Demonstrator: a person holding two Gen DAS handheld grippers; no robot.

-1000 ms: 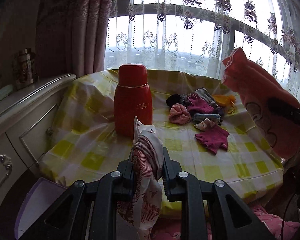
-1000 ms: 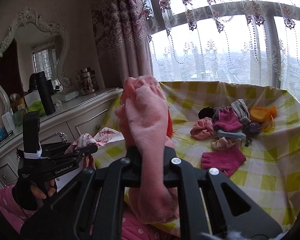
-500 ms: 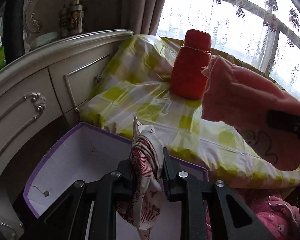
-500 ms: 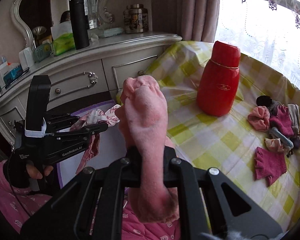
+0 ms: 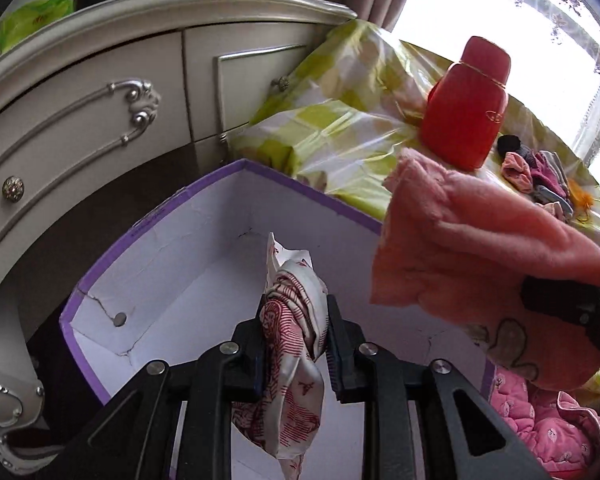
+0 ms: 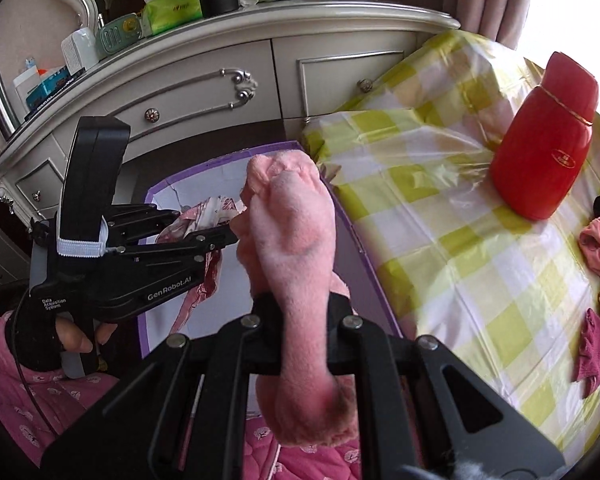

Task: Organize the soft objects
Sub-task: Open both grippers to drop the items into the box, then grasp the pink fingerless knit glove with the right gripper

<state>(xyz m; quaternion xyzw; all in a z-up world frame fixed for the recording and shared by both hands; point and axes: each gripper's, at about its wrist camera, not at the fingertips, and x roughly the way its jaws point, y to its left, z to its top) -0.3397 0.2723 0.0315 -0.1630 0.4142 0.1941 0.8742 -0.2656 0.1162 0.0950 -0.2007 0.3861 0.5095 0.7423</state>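
Note:
My left gripper (image 5: 294, 320) hangs over an open white box with a purple rim (image 5: 160, 280). A red-and-white patterned cloth (image 5: 296, 392) fills the gap between its jaws, which are opening, and the cloth dangles into the box. My right gripper (image 6: 300, 320) is shut on a pink fleece cloth (image 6: 296, 220), held above the box's right side. In the right wrist view the left gripper (image 6: 220, 224) and its patterned cloth (image 6: 204, 216) sit just left of the fleece. The fleece (image 5: 480, 240) also fills the right of the left wrist view.
A table under a yellow checked cover (image 6: 420, 200) stands right of the box rim (image 6: 228, 156). On it are a red flask (image 6: 544, 140), a pile of small soft items (image 6: 596, 244) and a magenta glove (image 6: 596, 348). A cream dresser (image 5: 80, 100) curves behind the box.
Both grippers swung left and down from the table to above the box, each carrying its cloth. The gap between the left jaws looks slightly wider.

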